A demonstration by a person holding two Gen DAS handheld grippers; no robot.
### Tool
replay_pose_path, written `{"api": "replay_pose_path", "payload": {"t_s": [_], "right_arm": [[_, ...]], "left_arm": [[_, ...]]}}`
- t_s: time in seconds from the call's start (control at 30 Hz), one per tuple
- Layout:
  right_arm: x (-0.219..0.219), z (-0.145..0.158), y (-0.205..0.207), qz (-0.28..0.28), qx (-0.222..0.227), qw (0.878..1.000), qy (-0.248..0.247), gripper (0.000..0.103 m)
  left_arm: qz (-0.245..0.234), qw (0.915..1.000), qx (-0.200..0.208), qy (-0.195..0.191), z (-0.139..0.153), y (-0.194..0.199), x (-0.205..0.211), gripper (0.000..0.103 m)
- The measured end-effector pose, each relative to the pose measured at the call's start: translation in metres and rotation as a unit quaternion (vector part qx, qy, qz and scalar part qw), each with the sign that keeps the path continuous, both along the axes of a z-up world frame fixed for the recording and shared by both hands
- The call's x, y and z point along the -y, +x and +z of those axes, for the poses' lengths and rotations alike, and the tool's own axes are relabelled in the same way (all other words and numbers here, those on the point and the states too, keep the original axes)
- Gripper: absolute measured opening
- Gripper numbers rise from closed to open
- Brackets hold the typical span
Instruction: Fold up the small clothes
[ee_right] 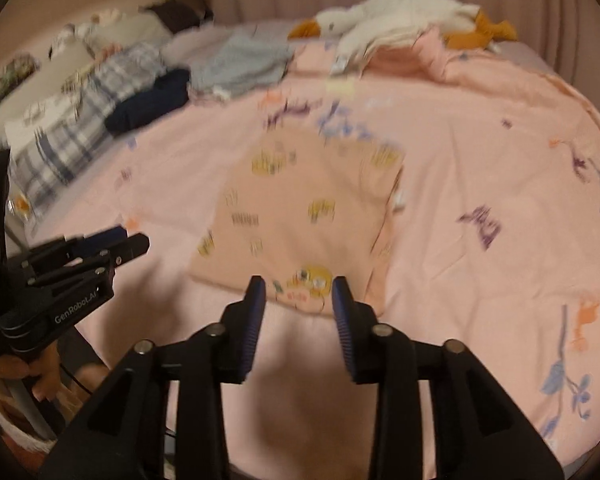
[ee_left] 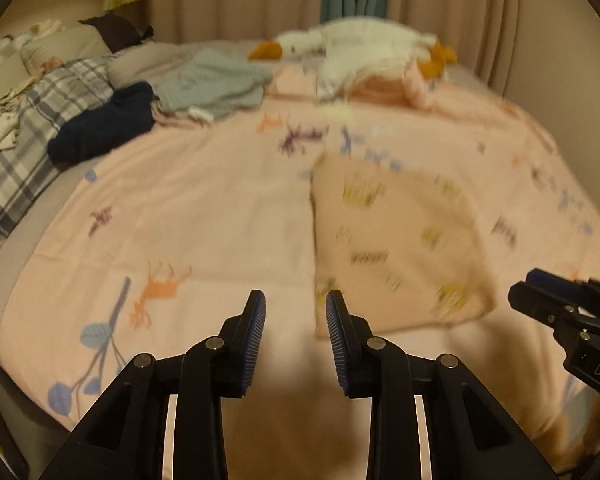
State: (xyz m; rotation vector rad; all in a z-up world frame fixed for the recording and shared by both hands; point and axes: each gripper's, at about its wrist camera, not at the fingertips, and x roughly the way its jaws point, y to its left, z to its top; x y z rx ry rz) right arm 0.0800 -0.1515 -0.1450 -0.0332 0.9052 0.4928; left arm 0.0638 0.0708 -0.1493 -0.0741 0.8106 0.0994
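Note:
A small peach garment [ee_left: 400, 240] with yellow prints lies folded into a rough rectangle on the pink bedspread [ee_left: 204, 208]. It also shows in the right wrist view [ee_right: 304, 216], straight ahead of my right gripper [ee_right: 299, 292], which is open and empty just short of its near edge. My left gripper [ee_left: 296, 304] is open and empty, hovering to the left of the garment's near left corner. The right gripper shows at the right edge of the left wrist view [ee_left: 528, 288], and the left gripper at the left of the right wrist view [ee_right: 132, 240]. Both views are motion-blurred.
A plush goose [ee_left: 364, 48] lies at the far end of the bed. A grey-blue garment [ee_left: 216, 84], a navy garment [ee_left: 104, 128] and a plaid cloth [ee_left: 32, 128] lie at the far left. Curtains [ee_left: 440, 4] hang behind. A basket [ee_right: 8, 424] stands below the bed's left edge.

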Motion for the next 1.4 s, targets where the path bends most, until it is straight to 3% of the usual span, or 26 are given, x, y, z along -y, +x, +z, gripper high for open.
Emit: {"api": "replay_pose_path", "payload": {"t_s": [0.1, 0.2, 0.23, 0.37, 0.43, 0.6, 0.73, 0.87, 1.07, 1.3, 1.4], "right_arm": [[0.014, 0.027, -0.003, -0.016, 0.017, 1.0, 0.014, 0.039], [0.031, 0.053, -0.008, -0.032, 0.028, 0.999, 0.026, 0.045], [0.039, 0.064, -0.011, -0.036, 0.037, 0.998, 0.037, 0.048], [0.055, 0.089, -0.025, -0.045, 0.069, 0.996, 0.043, 0.054], [0.062, 0.102, -0.027, -0.044, 0.079, 0.995, 0.051, 0.058], [0.064, 0.115, -0.03, -0.062, 0.082, 0.993, 0.053, 0.066], [0.067, 0.116, -0.031, -0.069, 0.077, 0.993, 0.059, 0.092], [0.071, 0.12, -0.031, -0.079, 0.086, 0.991, 0.057, 0.1], [0.081, 0.126, -0.029, -0.095, 0.083, 0.99, 0.062, 0.103], [0.087, 0.128, -0.023, -0.11, 0.081, 0.989, 0.054, 0.103], [0.088, 0.127, -0.022, -0.112, 0.079, 0.989, 0.047, 0.103]], "left_arm": [[-0.001, 0.9994, 0.034, -0.007, 0.031, -0.011, 0.003, 0.03], [-0.01, 0.9959, 0.046, -0.077, 0.057, -0.019, 0.002, 0.03], [-0.021, 0.9944, 0.06, -0.084, 0.067, -0.023, 0.005, 0.03], [-0.032, 0.9917, 0.114, -0.048, 0.103, -0.039, 0.022, 0.03], [-0.045, 0.9903, 0.119, -0.056, 0.113, -0.04, 0.025, 0.036], [-0.041, 0.9912, 0.11, -0.062, 0.119, -0.038, 0.029, 0.066], [-0.048, 0.988, 0.139, -0.048, 0.12, -0.05, 0.037, 0.084], [-0.056, 0.9837, 0.162, -0.055, 0.124, -0.059, 0.04, 0.101], [-0.037, 0.9851, 0.166, -0.026, 0.129, -0.062, 0.043, 0.102], [-0.026, 0.9854, 0.16, -0.051, 0.129, -0.062, 0.034, 0.102], [-0.022, 0.9876, 0.153, -0.029, 0.129, -0.06, 0.037, 0.102]]}}
